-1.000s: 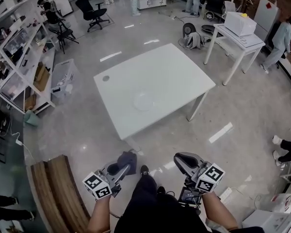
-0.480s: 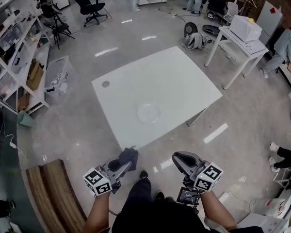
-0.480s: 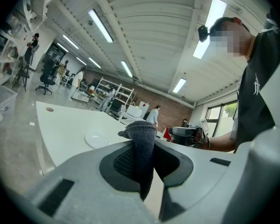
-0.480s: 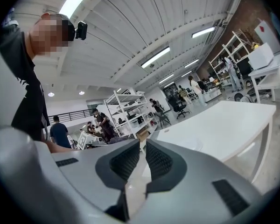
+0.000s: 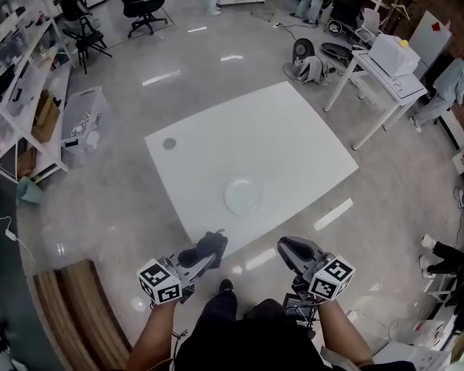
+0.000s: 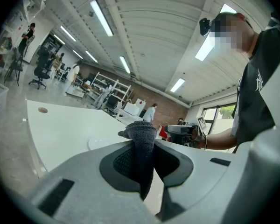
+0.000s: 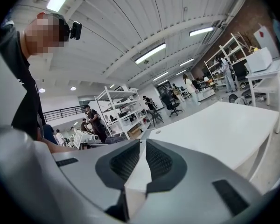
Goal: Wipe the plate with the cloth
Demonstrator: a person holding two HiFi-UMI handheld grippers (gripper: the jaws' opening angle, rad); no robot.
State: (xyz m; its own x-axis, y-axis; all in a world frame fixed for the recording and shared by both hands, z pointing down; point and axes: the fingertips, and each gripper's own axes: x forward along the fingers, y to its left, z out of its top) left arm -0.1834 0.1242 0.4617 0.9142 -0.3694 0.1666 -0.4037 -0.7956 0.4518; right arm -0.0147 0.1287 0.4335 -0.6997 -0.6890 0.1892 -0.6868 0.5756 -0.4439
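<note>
Grey knitted cloth sits bunched between the jaws of the left tool, which is clenched on its middle. A soft wad rises above the jaw tips and a short tail hangs below them. It looks light and limp, likely to fold and drag under pressure, so a hold on the bunched centre, as here, should leave enough loose fabric to press flat. The plate lies alone on the white bench, close to the near edge and about midway along it, well apart from both tools. It is pale and shallow, perhaps glass, though the material cannot be told for sure. I judge it smooth, stiff and breakable, and apt to skate across the slick bench top if rubbed from one side only. Steadying it at the rim would be the sensible hold. The right tool is held level beside the left one, short of the bench's near edge. Its jaws are drawn together with only a thin slit between the ribbed pads, and nothing is between them. Neither tool touches the bench or the plate, so wiping has not yet begun.
</note>
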